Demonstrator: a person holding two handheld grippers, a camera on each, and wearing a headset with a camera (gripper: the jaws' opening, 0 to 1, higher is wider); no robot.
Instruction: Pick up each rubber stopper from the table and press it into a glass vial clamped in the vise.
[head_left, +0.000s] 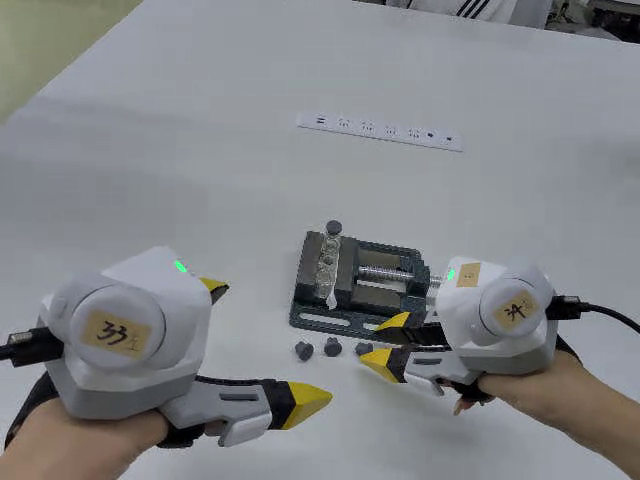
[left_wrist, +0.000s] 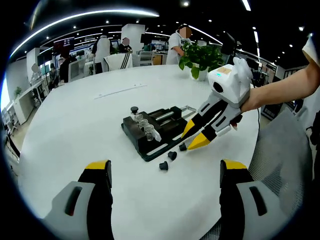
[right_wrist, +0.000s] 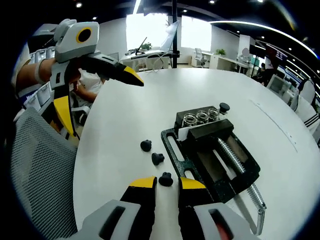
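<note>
Right gripper (head_left: 385, 342), jaws narrowly parted, brackets the rightmost rubber stopper (head_left: 363, 349), seemingly without touching it, just near of the vise (head_left: 352, 268). Left gripper (head_left: 262, 342) hovers left, released wide.

Bright, even overhead lighting; soft shadows; fisheye-bent edges.

The table (head_left: 150, 150) is plain white. The vise (head_left: 352, 290) is dark grey with a silver screw (head_left: 385, 272). The 3 loose stoppers (head_left: 332, 346) are black, the vials (head_left: 325, 268) clear glass. Both the left gripper (head_left: 265, 342) and right gripper (head_left: 385, 343) are white with black jaws, yellow tips, a green light (head_left: 181, 267) and a tan label (head_left: 117, 335).
</note>
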